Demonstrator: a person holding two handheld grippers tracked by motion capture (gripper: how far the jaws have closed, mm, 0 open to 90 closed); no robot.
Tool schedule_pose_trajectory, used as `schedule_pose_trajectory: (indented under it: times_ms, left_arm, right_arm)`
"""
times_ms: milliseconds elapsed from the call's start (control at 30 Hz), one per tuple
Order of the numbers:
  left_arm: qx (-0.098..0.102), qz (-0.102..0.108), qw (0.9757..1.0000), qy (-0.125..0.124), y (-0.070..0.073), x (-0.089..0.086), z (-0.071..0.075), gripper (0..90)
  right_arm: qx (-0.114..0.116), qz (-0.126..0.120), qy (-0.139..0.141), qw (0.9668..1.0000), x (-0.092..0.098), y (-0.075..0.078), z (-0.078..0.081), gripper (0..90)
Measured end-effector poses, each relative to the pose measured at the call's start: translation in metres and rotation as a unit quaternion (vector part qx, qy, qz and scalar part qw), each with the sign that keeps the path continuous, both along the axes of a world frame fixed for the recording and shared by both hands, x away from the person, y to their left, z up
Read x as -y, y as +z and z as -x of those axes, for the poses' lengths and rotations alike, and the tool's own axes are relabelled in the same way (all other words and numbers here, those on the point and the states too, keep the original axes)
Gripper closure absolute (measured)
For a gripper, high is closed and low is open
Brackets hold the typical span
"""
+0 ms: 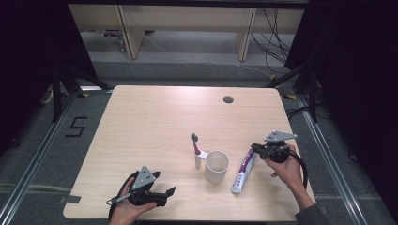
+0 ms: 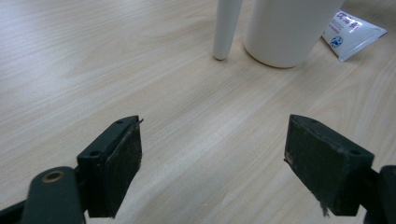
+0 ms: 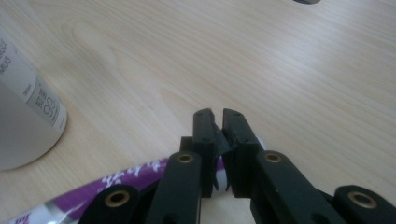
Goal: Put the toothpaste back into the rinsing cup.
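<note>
On the wooden table (image 1: 155, 117) a white cup (image 1: 217, 166) serves as the landmark. A toothbrush (image 1: 196, 151) stands or leans just to the left of the cup, bristles up, close against the cup's side; whether it touches the rim cannot be told. To the right of the cup lies a toothpaste tube (image 1: 243, 171), purple and white, its flat crimped end toward the person and its cap end pointing away.

The right gripper (image 1: 256, 149) sits at the far end of the tube, right of the cup. In the right gripper view its jaws stand almost together, with a thin bit of the tube's end pinched between them, and the purple body of the toothpaste tube (image 3: 116, 184) runs off beneath the gripper toward the cup (image 3: 23, 116). It appears to hold the tube by a narrow edge near the cap.

The left gripper (image 1: 166, 193) rests well to the left of the cup and nearer the person, jaws spread wide with only bare table between them; its view looks across at the base of the cup (image 2: 289, 32) and the toothbrush (image 2: 226, 28).

The likely risks: the pinch is small and close to the tip, so the tube may slip out or swing when lifted. A swinging tail could knock the cup, and the toothbrush beside it would topple easily. Squeezing hard near the cap could also force paste out.
</note>
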State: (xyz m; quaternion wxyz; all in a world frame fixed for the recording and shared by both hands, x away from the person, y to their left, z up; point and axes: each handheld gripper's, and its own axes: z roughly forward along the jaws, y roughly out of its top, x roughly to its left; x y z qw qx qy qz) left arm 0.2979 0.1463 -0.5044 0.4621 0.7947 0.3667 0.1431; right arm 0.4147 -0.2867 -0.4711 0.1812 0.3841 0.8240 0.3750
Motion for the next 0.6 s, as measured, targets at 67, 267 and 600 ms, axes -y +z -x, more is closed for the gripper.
schedule_pose_trajectory:
  times_ms: [67, 267, 600]
  left_arm:
    - [0.000, -0.004, 1.0000, -0.003, 0.000, 0.000, 0.000, 18.4]
    - [0.000, -0.005, 1.0000, -0.004, 0.000, 0.000, 0.000, 18.8]
    - [0.001, -0.007, 1.0000, -0.004, 0.000, 0.000, 0.000, 18.8]
  right_arm:
    - [-0.002, 0.015, 0.014, 0.9998, -0.008, -0.004, -0.011, 86.9]
    - [-0.033, 0.034, 0.016, 0.9988, -0.016, -0.010, -0.022, 87.5]
    - [-0.046, 0.048, 0.014, 0.9977, -0.011, -0.018, -0.025, 88.4]
